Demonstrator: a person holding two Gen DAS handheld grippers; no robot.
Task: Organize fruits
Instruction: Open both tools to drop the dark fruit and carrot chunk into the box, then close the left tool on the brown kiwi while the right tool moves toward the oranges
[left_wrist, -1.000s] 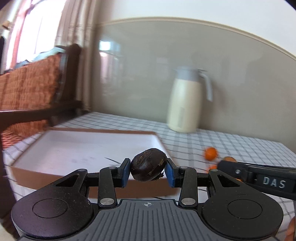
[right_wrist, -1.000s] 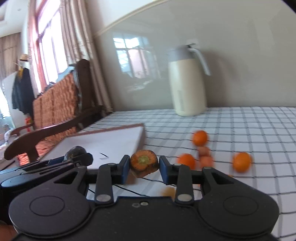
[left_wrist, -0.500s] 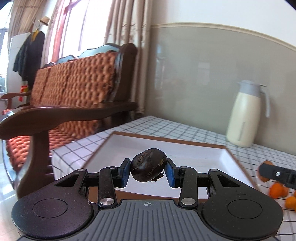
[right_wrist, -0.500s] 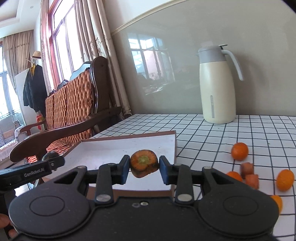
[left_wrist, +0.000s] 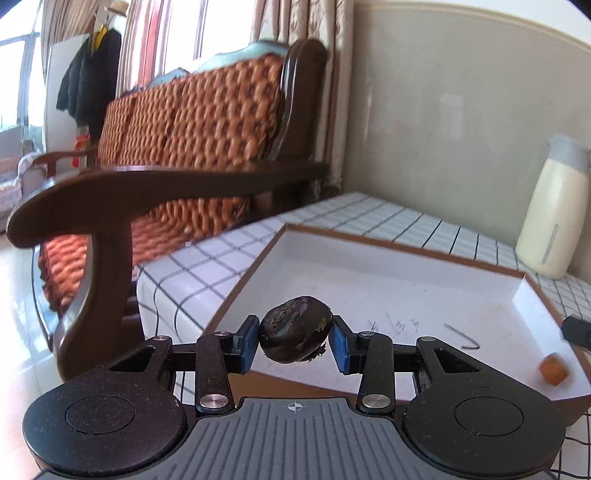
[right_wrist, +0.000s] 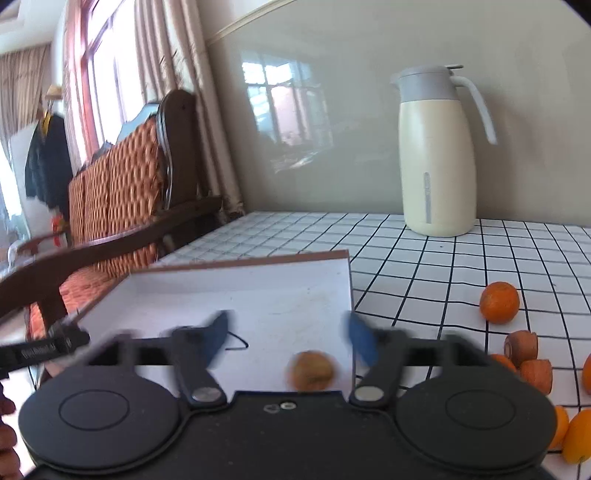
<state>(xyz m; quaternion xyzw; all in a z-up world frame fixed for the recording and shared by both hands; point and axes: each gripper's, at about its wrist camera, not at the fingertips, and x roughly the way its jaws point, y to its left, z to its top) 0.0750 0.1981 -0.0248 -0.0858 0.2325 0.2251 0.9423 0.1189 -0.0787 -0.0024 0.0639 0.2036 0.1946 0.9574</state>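
Checked tablecloth (right_wrist: 424, 266), white tray (left_wrist: 369, 273) at its left end: fruits being sorted.
Dark wrinkled fruit (left_wrist: 294, 329) is being clamped across its middle by the left gripper (left_wrist: 293, 345), over the tray's near edge; likely light, leathery, easily bruised. Right gripper (right_wrist: 288, 336) jaws have just been opening, nothing pinched; an orange stub (right_wrist: 312, 370), likely firm and prone to rolling, is lying blurred by the tray's near right corner. Loose orange fruits (right_wrist: 499, 302) are waiting right of the tray.
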